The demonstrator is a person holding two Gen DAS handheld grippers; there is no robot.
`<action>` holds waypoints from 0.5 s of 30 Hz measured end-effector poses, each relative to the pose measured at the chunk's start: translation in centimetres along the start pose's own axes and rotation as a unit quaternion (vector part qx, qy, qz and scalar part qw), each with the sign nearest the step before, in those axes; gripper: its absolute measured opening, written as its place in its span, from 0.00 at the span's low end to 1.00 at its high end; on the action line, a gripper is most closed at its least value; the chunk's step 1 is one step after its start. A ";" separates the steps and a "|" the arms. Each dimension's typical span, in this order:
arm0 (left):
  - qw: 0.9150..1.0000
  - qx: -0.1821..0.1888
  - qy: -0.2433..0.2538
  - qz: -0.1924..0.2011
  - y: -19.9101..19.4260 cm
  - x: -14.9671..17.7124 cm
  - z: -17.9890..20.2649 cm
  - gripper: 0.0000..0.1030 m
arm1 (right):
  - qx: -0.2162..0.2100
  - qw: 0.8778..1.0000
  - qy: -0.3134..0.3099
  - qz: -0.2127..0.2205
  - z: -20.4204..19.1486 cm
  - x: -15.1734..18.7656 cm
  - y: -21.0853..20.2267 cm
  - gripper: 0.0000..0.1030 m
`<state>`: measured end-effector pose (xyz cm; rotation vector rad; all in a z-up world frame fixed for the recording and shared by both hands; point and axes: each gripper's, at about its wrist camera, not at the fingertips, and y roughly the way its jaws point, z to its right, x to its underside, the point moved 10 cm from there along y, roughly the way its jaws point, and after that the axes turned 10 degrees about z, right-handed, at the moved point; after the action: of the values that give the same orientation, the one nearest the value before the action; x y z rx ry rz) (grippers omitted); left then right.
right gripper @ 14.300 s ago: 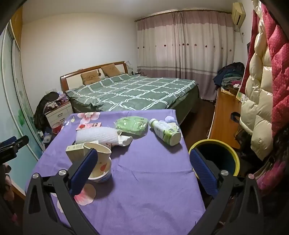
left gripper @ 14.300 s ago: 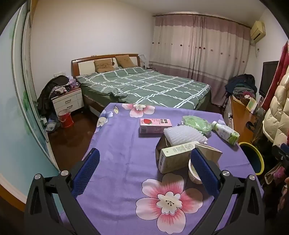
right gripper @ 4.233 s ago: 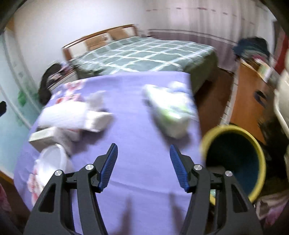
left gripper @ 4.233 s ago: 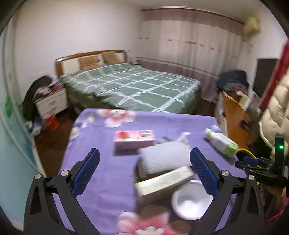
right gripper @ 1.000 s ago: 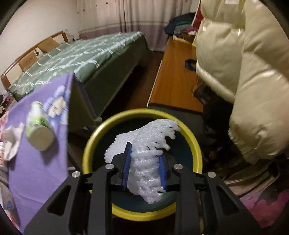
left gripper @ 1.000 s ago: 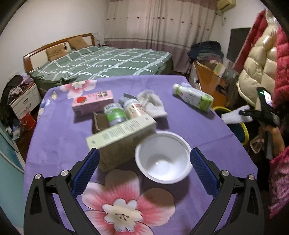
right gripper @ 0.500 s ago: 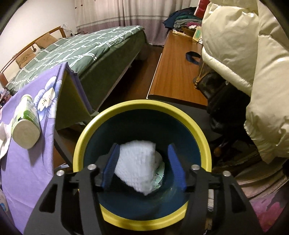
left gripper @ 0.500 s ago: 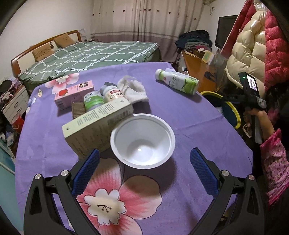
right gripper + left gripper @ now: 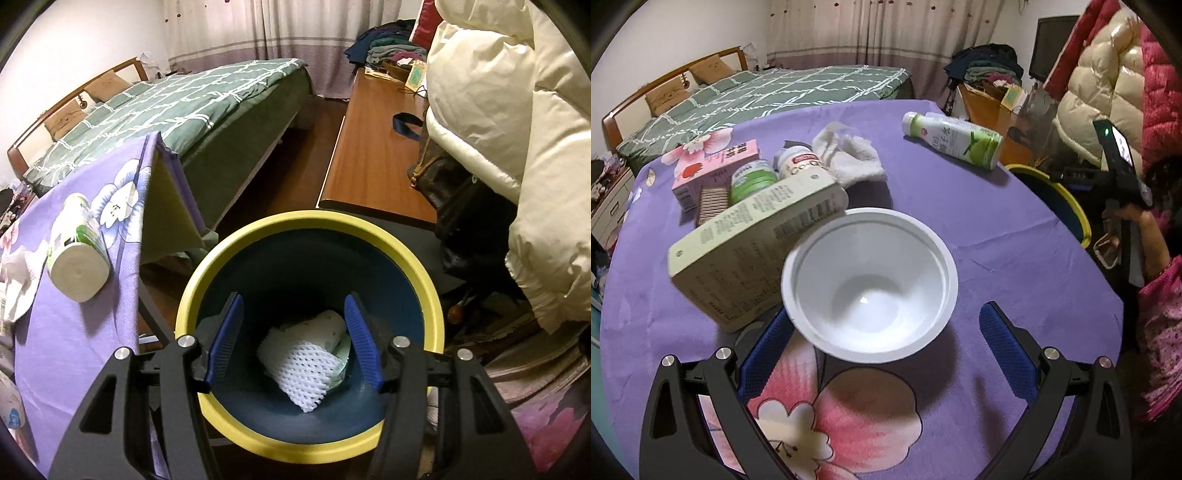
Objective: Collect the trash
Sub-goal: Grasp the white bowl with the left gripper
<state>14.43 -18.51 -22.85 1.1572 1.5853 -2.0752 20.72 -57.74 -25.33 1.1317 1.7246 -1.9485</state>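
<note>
My left gripper [image 9: 882, 332] is open, its blue pads on either side of a white plastic bowl [image 9: 870, 284] on the purple floral tablecloth. Against the bowl lies a cream carton [image 9: 753, 243]. Behind are two small jars [image 9: 775, 170], a pink box [image 9: 713, 166], a white cloth [image 9: 849, 155] and a green-white bottle [image 9: 955, 140]. My right gripper [image 9: 293, 341] is open and empty above the yellow-rimmed blue bin [image 9: 399, 243]. White foam netting [image 9: 306, 369] lies at the bin's bottom on other trash.
The bin [image 9: 1067, 206] stands at the table's right edge. The bottle [image 9: 75, 247] lies near that edge. A wooden desk [image 9: 373, 147], a cream puffer jacket [image 9: 509, 140] and a dark bag [image 9: 458, 192] crowd the bin's far side. A green bed [image 9: 775, 88] is behind.
My right gripper opened and the foam netting dropped into the bin. My left gripper moved forward and down so its pads flank the white bowl.
</note>
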 end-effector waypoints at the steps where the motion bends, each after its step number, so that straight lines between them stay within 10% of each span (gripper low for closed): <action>1: 1.000 -0.002 0.004 -0.001 0.4 0.1 0.1 0.95 | -0.001 1.000 0.001 0.000 0.0 0.1 0.0 0.53; 15: 1.000 -0.011 -0.028 0.008 2.3 -0.6 -0.7 0.81 | -0.008 1.000 0.007 0.000 0.2 0.7 0.2 0.53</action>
<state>16.61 -18.83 -24.03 1.0918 1.5648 -2.0552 20.32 -57.83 -26.04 1.1432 1.7449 -1.9287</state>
